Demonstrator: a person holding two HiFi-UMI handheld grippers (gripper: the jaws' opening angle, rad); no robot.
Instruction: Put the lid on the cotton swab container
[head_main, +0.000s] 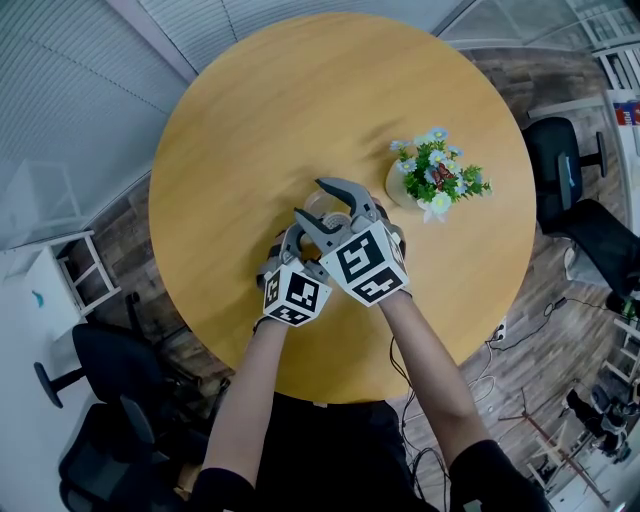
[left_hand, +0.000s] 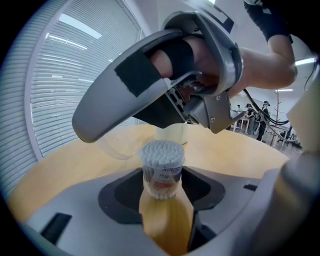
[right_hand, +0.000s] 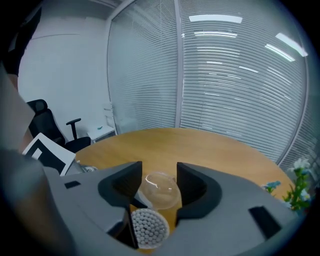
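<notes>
A small clear cotton swab container (left_hand: 161, 167), full of white swabs, stands upright on the round wooden table (head_main: 250, 120). My left gripper (left_hand: 162, 194) is shut on its lower part. The clear domed lid (right_hand: 160, 192) sits between the pads of my right gripper (right_hand: 159, 181), which is shut on it. In the right gripper view the container's open top (right_hand: 148, 227) lies just below and nearer than the lid. In the head view both grippers meet near the table's middle, the right gripper (head_main: 327, 205) just beyond the left gripper (head_main: 298, 240). There the container is hidden.
A pale pot of flowers (head_main: 437, 175) stands on the table to the right of the grippers. Office chairs (head_main: 570, 170) sit beyond the table's right edge, and more chairs (head_main: 110, 370) at its left. Blinds cover the glass walls behind.
</notes>
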